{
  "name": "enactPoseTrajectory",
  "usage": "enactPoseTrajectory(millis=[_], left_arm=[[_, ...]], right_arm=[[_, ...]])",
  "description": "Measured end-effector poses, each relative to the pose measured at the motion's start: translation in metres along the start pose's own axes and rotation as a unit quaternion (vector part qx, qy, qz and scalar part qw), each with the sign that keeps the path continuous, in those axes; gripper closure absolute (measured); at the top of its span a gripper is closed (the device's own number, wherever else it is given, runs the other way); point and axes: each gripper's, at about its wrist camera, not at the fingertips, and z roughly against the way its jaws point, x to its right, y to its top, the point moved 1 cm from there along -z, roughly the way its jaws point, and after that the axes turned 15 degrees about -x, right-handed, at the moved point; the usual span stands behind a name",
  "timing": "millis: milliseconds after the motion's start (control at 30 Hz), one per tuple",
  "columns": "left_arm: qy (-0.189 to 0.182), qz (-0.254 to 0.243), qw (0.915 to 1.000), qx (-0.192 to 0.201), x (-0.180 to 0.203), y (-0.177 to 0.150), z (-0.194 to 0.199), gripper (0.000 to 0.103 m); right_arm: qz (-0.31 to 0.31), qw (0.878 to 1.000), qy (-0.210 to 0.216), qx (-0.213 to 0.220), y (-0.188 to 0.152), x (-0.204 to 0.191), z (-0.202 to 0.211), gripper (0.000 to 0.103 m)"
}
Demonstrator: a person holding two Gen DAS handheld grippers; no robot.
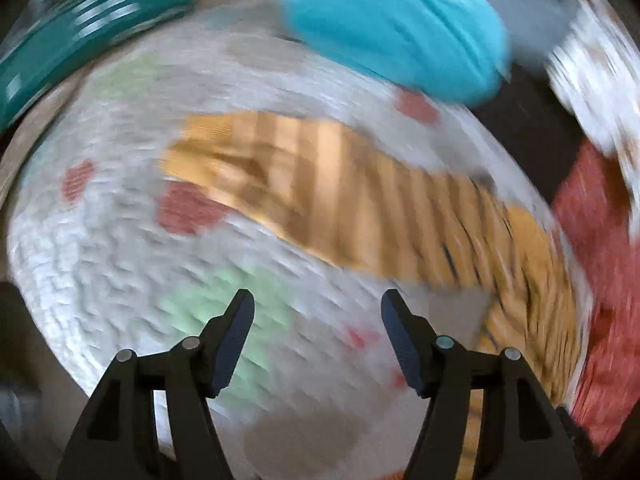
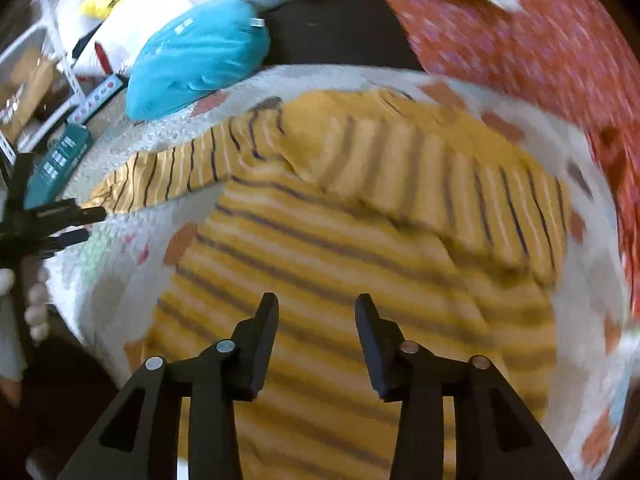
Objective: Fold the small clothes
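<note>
The right gripper (image 2: 316, 312) hovers spread and empty over the yellow striped top (image 2: 340, 248) lying on the white dotted mat (image 2: 120, 288), the left gripper (image 1: 318, 308) likewise spread (soft, light, floppy knit, best pinched at a hem edge).

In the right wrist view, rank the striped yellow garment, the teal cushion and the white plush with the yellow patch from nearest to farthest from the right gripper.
1. Striped yellow garment: directly beneath and ahead of the right gripper, whose jaws stand open and empty.
2. Teal cushion: upper left, past the garment's sleeve.
3. White plush: top left corner, behind the cushion.
</note>
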Motion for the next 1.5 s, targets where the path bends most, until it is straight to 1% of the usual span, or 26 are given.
enactPoseTrajectory(millis=[67, 100, 133, 200, 300, 367, 400, 500, 533, 600, 667, 733, 767, 800, 833, 900, 1000, 1067, 1100, 1133, 1233, 1333, 1367, 1400, 1433, 1500], left_arm=[[0.004, 0.071, 0.9974, 0.009, -0.035, 0.007, 0.003, 0.038], [0.008, 0.118, 0.9929, 0.012, -0.058, 0.008, 0.006, 0.038], [0.007, 0.151, 0.9884, 0.016, -0.072, 0.007, 0.008, 0.038], [-0.003, 0.225, 0.9739, 0.030, -0.106, 0.001, 0.016, 0.038], [-0.031, 0.287, 0.9562, 0.046, -0.141, -0.006, 0.025, 0.038], [-0.044, 0.313, 0.9475, 0.050, -0.156, -0.012, 0.028, 0.038], [-0.054, 0.328, 0.9419, 0.052, -0.164, -0.014, 0.030, 0.037], [-0.086, 0.377, 0.9207, 0.057, -0.192, -0.024, 0.032, 0.037], [-0.094, 0.383, 0.9170, 0.057, -0.196, -0.029, 0.032, 0.037], [-0.103, 0.389, 0.9136, 0.057, -0.199, -0.030, 0.032, 0.037], [-0.100, 0.376, 0.9196, 0.052, -0.190, -0.026, 0.029, 0.037], [-0.092, 0.353, 0.9302, 0.046, -0.174, -0.016, 0.026, 0.037], [-0.085, 0.339, 0.9357, 0.045, -0.166, -0.013, 0.025, 0.037], [-0.076, 0.326, 0.9411, 0.046, -0.159, -0.011, 0.025, 0.037], [-0.070, 0.315, 0.9454, 0.046, -0.153, -0.009, 0.024, 0.037], [-0.060, 0.283, 0.9562, 0.043, -0.134, -0.001, 0.020, 0.037], [-0.057, 0.223, 0.9725, 0.035, -0.097, 0.005, 0.013, 0.037], [-0.070, 0.174, 0.9820, 0.020, -0.066, 0.008, 0.004, 0.037], [-0.083, 0.145, 0.9859, 0.006, -0.047, 0.008, -0.003, 0.037], [-0.098, 0.122, 0.9876, -0.005, -0.032, 0.007, -0.008, 0.037], [-0.147, 0.043, 0.9871, -0.047, 0.020, -0.002, -0.025, 0.034], [-0.165, -0.018, 0.9831, -0.078, 0.070, -0.019, -0.034, 0.032], [-0.170, -0.035, 0.9812, -0.085, 0.085, -0.024, -0.035, 0.028], [-0.181, -0.060, 0.9768, -0.097, 0.108, -0.030, -0.039, 0.023], [-0.191, -0.076, 0.9726, -0.108, 0.122, -0.032, -0.042, 0.022], [-0.218, -0.107, 0.9594, -0.144, 0.159, -0.038, -0.057, 0.022]], right_arm=[[0.035, 0.999, 0.013, 0.000, 0.028, -0.029, -0.011, 0.056], [0.059, 0.998, 0.019, 0.002, 0.041, -0.049, -0.016, 0.054], [0.085, 0.996, 0.029, 0.005, 0.053, -0.069, -0.022, 0.051], [0.140, 0.989, 0.052, 0.002, 0.080, -0.118, -0.038, 0.047], [0.218, 0.974, 0.068, -0.010, 0.111, -0.184, -0.061, 0.047], [0.267, 0.961, 0.074, -0.011, 0.126, -0.229, -0.076, 0.047], [0.289, 0.954, 0.080, -0.011, 0.131, -0.251, -0.083, 0.047], [0.344, 0.934, 0.092, -0.005, 0.137, -0.308, -0.101, 0.047], [0.361, 0.928, 0.089, -0.005, 0.138, -0.327, -0.109, 0.047], [0.388, 0.918, 0.082, -0.008, 0.135, -0.358, -0.126, 0.047], [0.405, 0.912, 0.063, -0.012, 0.136, -0.379, -0.144, 0.047], [0.415, 0.910, 0.016, -0.014, 0.139, -0.392, -0.166, 0.048], [0.415, 0.910, -0.002, -0.022, 0.141, -0.392, -0.175, 0.072], [0.406, 0.914, 0.001, -0.024, 0.146, -0.388, -0.175, 0.086], [0.383, 0.923, 0.001, -0.027, 0.152, -0.377, -0.169, 0.096], [0.333, 0.942, 0.033, -0.014, 0.167, -0.348, -0.143, 0.097], [0.247, 0.967, 0.054, 0.031, 0.184, -0.276, -0.085, 0.096], [0.181, 0.980, 0.055, 0.059, 0.190, -0.215, -0.047, 0.096], [0.146, 0.985, 0.049, 0.073, 0.191, -0.183, -0.028, 0.096], [0.110, 0.989, 0.044, 0.087, 0.191, -0.149, -0.010, 0.096], [0.030, 0.992, 0.038, 0.117, 0.178, -0.062, 0.033, 0.096], [-0.027, 0.990, 0.025, 0.134, 0.149, 0.007, 0.062, 0.096], [-0.041, 0.989, 0.020, 0.137, 0.141, 0.024, 0.067, 0.096], [-0.053, 0.989, 0.018, 0.136, 0.131, 0.042, 0.069, 0.096], [-0.064, 0.989, 0.017, 0.130, 0.123, 0.057, 0.069, 0.096], [-0.088, 0.989, 0.022, 0.118, 0.108, 0.085, 0.062, 0.096]])
